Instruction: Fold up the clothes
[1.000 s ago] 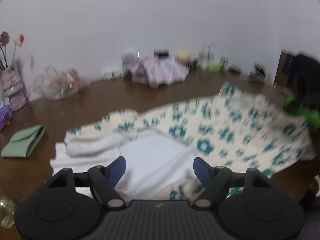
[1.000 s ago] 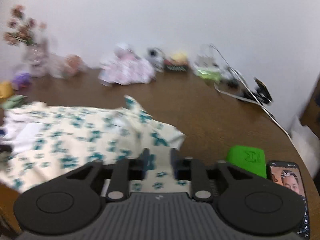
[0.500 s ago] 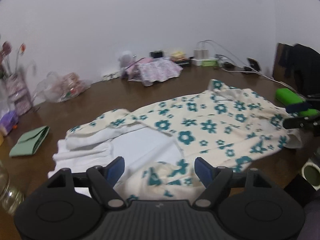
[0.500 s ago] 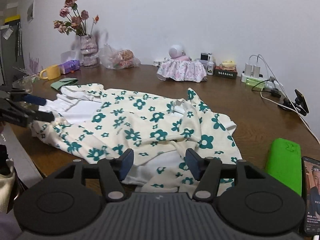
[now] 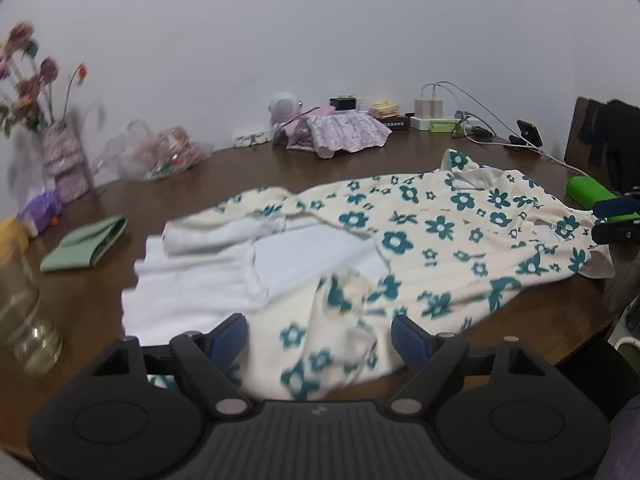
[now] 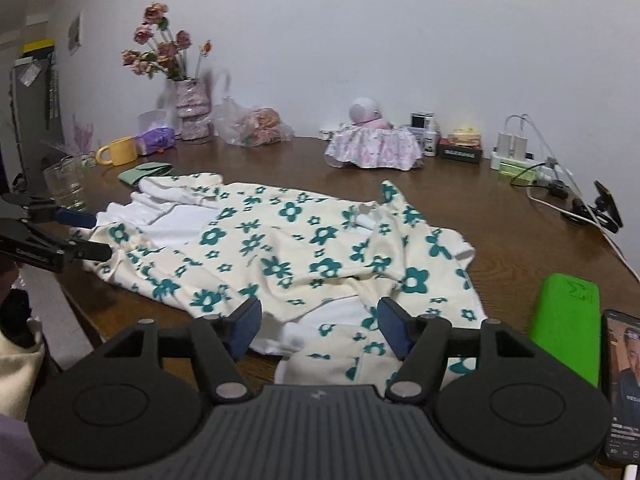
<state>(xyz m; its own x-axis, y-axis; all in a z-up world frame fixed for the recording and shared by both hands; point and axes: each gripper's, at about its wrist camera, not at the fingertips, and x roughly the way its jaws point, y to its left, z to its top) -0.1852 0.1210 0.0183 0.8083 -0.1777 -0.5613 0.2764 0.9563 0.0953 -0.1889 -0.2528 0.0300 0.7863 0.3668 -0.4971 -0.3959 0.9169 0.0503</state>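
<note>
Floral garment laid out, both claws free

Floral garment (image 6: 288,248), cream with teal flowers, lies spread across the brown counter (image 6: 480,208), partly covering a white garment (image 5: 200,280) whose bare part shows on the side toward the green folded cloth (image 5: 84,240). The cloth is rumpled rather than flat: a raised ridge runs through its middle, and its near hem bunches at the counter's front edge.

A second ago the right claw (image 6: 320,328) was nearly shut on the floral garment's edge; now its jaws are opening, with the hem lying below and between them but not pressed by the blue pads (image 6: 248,324). So the fabric has been let go and has settled. The left claw (image 5: 320,338) stands wide apart as it did a moment ago, hovering over the garment's other end, a crumpled sleeve or corner under it, gripping nothing. It has drifted lower and closer to the cloth.

Judging from this, the spreading step is ending and no fold is made yet. The next move likely calls for fresh grips on two edge points of the floral garment, picked so the white garment underneath is not dragged along. The green case (image 6: 568,320) and the phone (image 6: 624,392) lie just beside the garment's right end and could be swept.
</note>
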